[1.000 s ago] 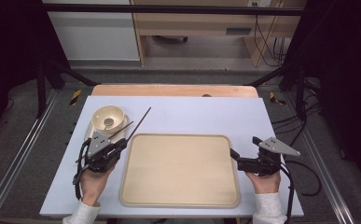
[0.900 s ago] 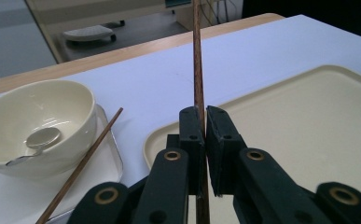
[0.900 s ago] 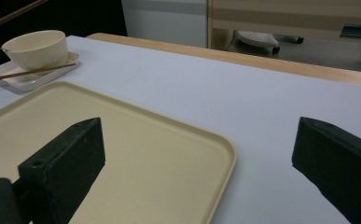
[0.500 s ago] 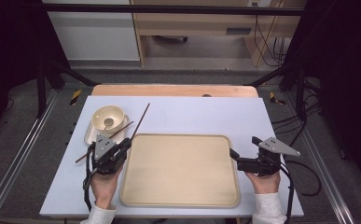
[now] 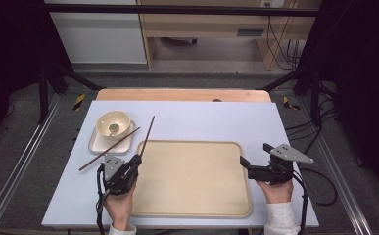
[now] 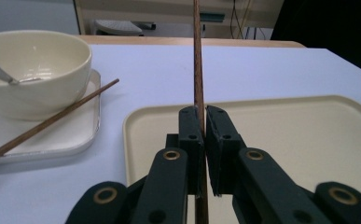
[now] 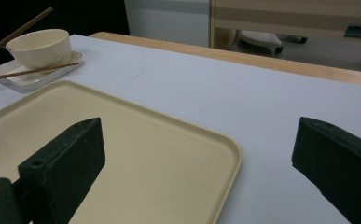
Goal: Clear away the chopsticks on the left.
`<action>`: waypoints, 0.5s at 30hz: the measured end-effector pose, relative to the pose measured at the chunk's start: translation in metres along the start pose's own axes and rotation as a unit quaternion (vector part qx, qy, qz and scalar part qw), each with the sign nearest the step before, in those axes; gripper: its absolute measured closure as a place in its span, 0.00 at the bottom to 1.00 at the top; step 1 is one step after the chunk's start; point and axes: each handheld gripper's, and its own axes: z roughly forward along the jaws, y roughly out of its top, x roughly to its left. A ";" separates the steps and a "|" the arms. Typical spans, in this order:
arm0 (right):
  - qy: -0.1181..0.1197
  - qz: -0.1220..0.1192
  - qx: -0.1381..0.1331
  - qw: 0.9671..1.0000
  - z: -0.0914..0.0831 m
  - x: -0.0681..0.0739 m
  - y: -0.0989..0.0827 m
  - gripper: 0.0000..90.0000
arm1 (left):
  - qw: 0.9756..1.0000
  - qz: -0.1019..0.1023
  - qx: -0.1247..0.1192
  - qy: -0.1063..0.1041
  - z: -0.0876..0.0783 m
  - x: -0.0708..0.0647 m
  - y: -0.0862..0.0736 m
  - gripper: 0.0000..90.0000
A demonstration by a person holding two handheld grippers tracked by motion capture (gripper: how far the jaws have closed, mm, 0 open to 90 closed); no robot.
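Left gripper [image 5: 137,160] clamps a thin, dark-brown wooden chopstick [image 5: 147,135], a straight round rod whose long axis runs up and away over the tray's [image 5: 192,208] left rim, tip toward the table's far side. A second chopstick [image 5: 109,149] lies slanted across the small plate [image 5: 97,144] beside the glossy cream bowl [image 5: 113,122]. Right gripper [image 5: 243,163] hovers at the smooth beige tray's right edge, jaws wide, nothing between.
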 end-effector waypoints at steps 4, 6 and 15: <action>0.000 0.002 0.001 1.000 0.001 0.001 0.000 0.03 | 1.000 -0.008 0.003 0.010 -0.001 -0.003 -0.007 0.94; 0.002 0.001 0.001 1.000 0.000 0.001 0.000 0.03 | 1.000 -0.009 0.004 0.019 -0.001 -0.002 -0.010 0.94; 0.001 0.002 0.000 1.000 0.000 0.001 0.000 0.03 | 0.999 -0.012 0.028 0.041 -0.003 -0.001 -0.029 0.94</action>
